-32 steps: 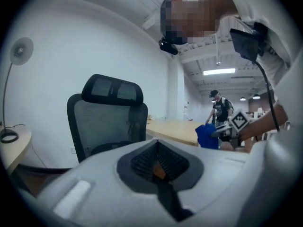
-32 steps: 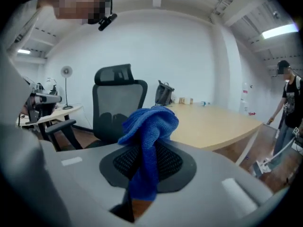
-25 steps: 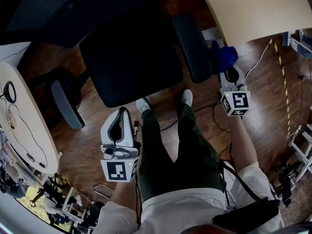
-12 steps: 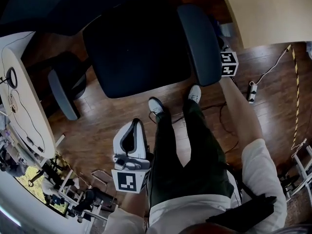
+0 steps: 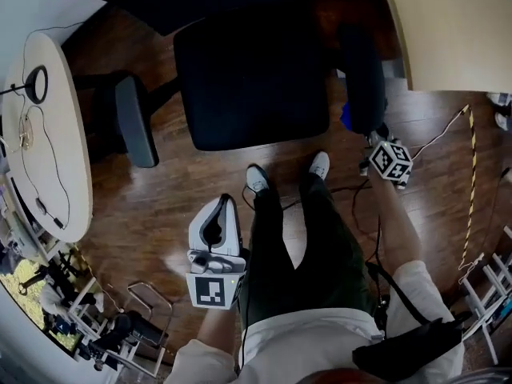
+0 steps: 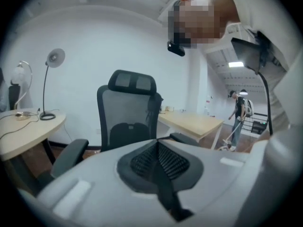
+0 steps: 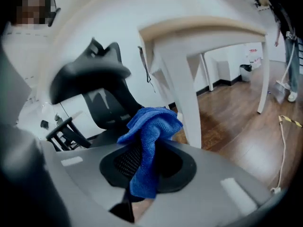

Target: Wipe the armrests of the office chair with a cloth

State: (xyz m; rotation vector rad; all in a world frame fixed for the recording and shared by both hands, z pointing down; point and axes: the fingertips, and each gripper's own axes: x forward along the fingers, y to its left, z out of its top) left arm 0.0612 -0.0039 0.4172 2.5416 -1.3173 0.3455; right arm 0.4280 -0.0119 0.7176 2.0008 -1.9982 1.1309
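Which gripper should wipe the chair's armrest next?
Right. The right gripper is shut on the blue cloth, close beside an armrest. The left gripper is shut with nothing in it, back by the person's leg, apart from the office chair.

Dark wood floor (image 5: 144,214); white walls (image 6: 94,37). Pale desk (image 5: 62,110) at left carries a lamp (image 6: 56,56) and thin cables, with a second pale desk (image 5: 456,30) at upper right. Striped cable (image 5: 473,174) trails over the floor; ceiling light (image 6: 235,64) lit farther off.

The desk (image 5: 456,30) stands just beside the right armrest (image 5: 362,78), narrowing passage.
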